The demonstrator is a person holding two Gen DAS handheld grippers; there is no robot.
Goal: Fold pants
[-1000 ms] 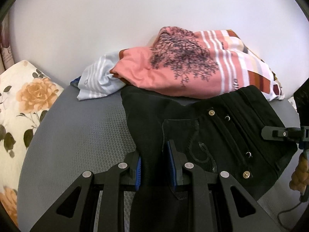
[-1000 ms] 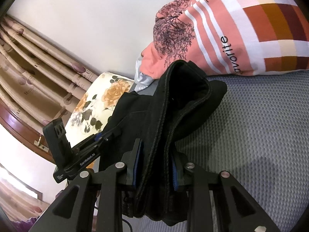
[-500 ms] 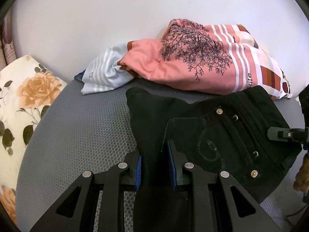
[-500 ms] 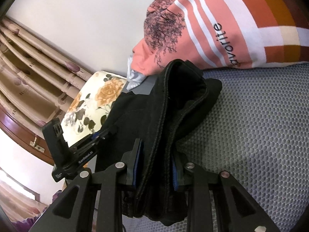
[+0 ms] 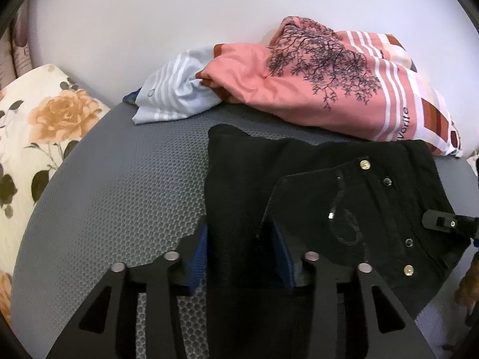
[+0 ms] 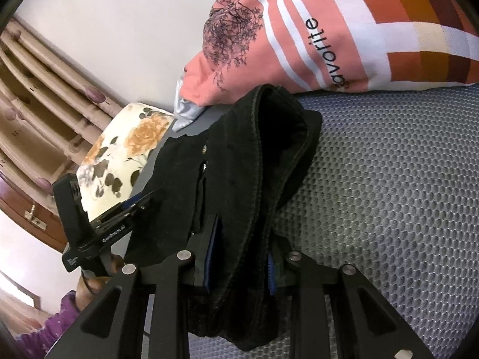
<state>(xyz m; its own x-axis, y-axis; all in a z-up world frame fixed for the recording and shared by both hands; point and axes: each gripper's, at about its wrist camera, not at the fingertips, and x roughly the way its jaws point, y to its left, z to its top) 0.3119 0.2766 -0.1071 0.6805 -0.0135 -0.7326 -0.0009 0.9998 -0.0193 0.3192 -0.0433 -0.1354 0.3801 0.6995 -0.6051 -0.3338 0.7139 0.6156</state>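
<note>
One black pants [image 5: 344,203], honeycomb-mesh surface [image 5: 125,197]

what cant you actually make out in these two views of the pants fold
- Left wrist view: the legs of the black pants run under the left tool and off the bottom edge; their length and hems are hidden. Its jaws have just been opening, cloth between them.
- Right wrist view: the bunched cloth fills the right tool, so the layers clamped cannot be counted.
- Right wrist view: the hand is mostly hidden behind the left tool.
</note>
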